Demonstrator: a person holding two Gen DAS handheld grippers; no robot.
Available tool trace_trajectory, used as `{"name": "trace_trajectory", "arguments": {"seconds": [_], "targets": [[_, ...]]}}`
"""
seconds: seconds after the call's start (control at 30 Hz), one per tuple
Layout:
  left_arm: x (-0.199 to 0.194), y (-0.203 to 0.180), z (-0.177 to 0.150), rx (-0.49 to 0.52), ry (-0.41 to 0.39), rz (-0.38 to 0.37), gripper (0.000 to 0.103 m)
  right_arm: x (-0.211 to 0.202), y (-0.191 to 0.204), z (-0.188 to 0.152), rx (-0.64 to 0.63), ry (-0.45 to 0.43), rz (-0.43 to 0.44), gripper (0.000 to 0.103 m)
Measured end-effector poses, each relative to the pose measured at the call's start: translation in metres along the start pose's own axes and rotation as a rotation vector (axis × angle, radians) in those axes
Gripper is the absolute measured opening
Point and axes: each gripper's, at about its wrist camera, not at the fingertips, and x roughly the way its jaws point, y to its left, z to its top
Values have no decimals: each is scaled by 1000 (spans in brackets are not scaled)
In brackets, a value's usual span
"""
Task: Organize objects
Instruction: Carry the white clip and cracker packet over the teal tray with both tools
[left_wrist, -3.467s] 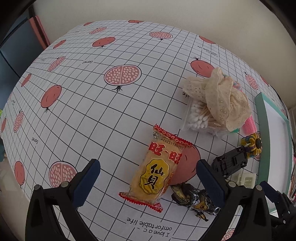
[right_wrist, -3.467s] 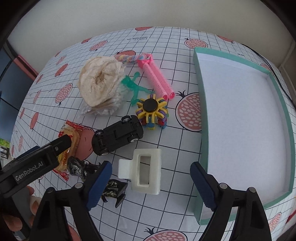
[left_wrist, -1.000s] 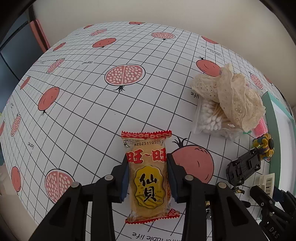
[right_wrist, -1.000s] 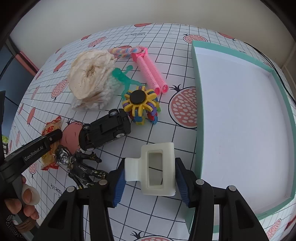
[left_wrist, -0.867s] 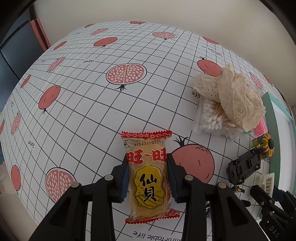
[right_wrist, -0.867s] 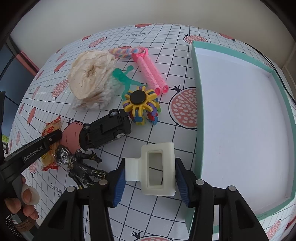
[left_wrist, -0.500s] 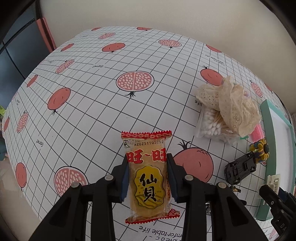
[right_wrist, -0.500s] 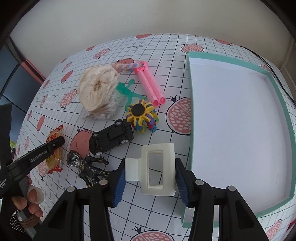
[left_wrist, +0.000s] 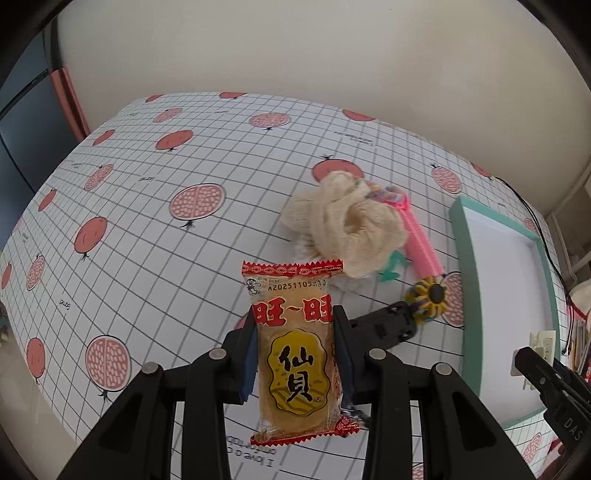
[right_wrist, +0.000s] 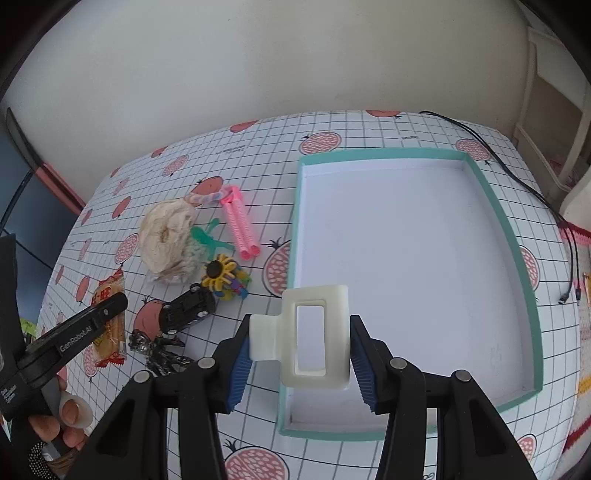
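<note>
My left gripper (left_wrist: 295, 347) is shut on a yellow snack packet (left_wrist: 295, 347) with red ends, held well above the tablecloth. The same packet (right_wrist: 107, 317) shows in the right wrist view behind the left gripper's finger (right_wrist: 88, 325). My right gripper (right_wrist: 299, 345) is shut on a white hair claw clip (right_wrist: 314, 332), lifted over the near left corner of the teal-rimmed white tray (right_wrist: 532, 295). That tray (left_wrist: 465, 258) lies at the right in the left wrist view and holds nothing.
On the pomegranate tablecloth lie a cream scrunchie (right_wrist: 166, 236) over a bag of cotton swabs, a pink hair curler (right_wrist: 240, 229), a green figure (right_wrist: 210, 240), a yellow flower toy (right_wrist: 221, 273), a black toy car (right_wrist: 186, 310) and a dark robot figure (right_wrist: 155, 347). A cable (right_wrist: 517, 177) runs past the tray.
Both grippers closed on their objects about a second ago and have since risen. The packet and the clip left the table; the clip moved right over the tray's corner.
</note>
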Motion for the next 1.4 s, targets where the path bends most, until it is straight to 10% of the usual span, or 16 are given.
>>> {"name": "trace_trajectory", "arguments": {"seconds": [0.77,1.4], "targets": [[-22,-153,1,143,-23,-193,38,-33,-67,23,75,-113,-133,51],[-1,-191,62,113,-85,-253,38,-21,-95,102,91,-214,-154,51]]}}
